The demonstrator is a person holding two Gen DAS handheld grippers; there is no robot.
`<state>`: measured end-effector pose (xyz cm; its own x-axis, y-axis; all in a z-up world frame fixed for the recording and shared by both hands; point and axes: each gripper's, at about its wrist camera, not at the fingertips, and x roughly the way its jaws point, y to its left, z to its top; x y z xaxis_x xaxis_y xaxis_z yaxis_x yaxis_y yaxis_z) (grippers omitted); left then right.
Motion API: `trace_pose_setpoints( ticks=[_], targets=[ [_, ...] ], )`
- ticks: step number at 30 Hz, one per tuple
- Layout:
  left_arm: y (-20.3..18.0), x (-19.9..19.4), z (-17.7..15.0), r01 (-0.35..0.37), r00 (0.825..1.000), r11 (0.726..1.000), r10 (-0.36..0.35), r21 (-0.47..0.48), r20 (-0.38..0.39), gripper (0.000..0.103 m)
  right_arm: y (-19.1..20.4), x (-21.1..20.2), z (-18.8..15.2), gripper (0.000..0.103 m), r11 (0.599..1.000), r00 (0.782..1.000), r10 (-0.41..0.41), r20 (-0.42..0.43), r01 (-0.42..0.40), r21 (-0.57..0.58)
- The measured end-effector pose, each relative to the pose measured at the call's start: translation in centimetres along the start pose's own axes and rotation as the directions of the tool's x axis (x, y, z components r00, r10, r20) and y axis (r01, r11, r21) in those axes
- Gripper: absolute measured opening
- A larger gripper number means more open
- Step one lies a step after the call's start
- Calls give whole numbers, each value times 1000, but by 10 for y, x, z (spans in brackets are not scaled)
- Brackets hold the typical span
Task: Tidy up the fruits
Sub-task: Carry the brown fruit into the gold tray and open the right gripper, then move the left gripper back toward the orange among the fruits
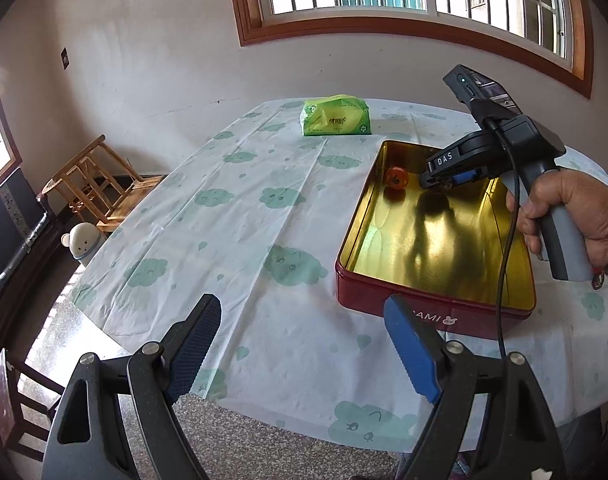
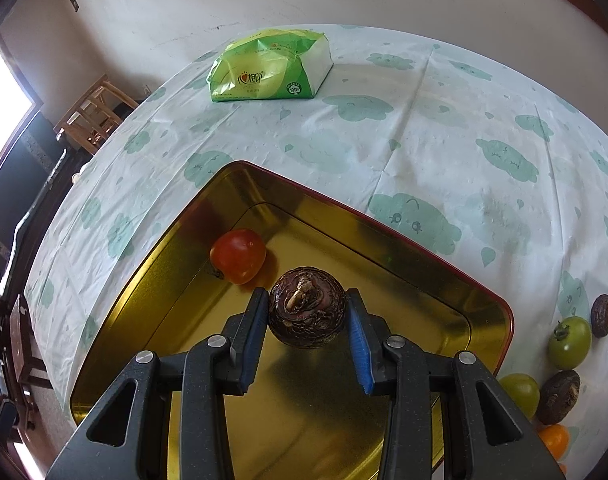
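Note:
A red tin [image 1: 423,294] with a shiny gold inside lies on the table's right half. A red tomato [image 1: 397,177] rests in its far left corner. My right gripper [image 2: 307,300] is shut on a dark brown, rough round fruit [image 2: 307,312] and holds it low over the gold floor of the tin [image 2: 164,248], just right of the tomato [image 2: 238,255]. In the left wrist view, a hand [image 1: 575,216] points that right gripper [image 1: 451,178] down into the tin. My left gripper [image 1: 304,308] stands open over the near tablecloth, left of the tin, with nothing between its fingers.
A green tissue pack [image 1: 335,120] [image 2: 268,68] sits at the far side of the table. Several loose fruits lie right of the tin: a green tomato [image 2: 569,342], two brown ones [image 2: 602,316] [image 2: 557,396], a yellow-green one [image 2: 519,392], an orange one [image 2: 553,440]. A wooden chair [image 1: 96,184] stands left.

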<state>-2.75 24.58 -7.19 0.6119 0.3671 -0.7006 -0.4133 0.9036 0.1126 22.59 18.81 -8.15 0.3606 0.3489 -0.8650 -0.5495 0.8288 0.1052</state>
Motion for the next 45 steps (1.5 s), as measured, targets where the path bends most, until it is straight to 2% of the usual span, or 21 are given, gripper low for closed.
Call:
trace_pose_setpoints(
  ticks=[17,31,38,45],
  targets=[
    [1,6,-2,-3,1000,1000,3,-2,-18,82,4,-3,2,40,999,999,-38,35,38,-10],
    [0,3,-5,-14,1000,1000,14,8,-13,82,1,-21,-5,40,1000,991,-16,132,16,2],
    [-4,-10,-2,-25,1000,1000,25,17,9,82,15,-51,-33,40,998,976,48,214,-40,-42],
    [-17,-26,0,-26,999,999,24,43,39,82,27,-110,-95,40,992,940,81,331,-43,-121]
  ],
)
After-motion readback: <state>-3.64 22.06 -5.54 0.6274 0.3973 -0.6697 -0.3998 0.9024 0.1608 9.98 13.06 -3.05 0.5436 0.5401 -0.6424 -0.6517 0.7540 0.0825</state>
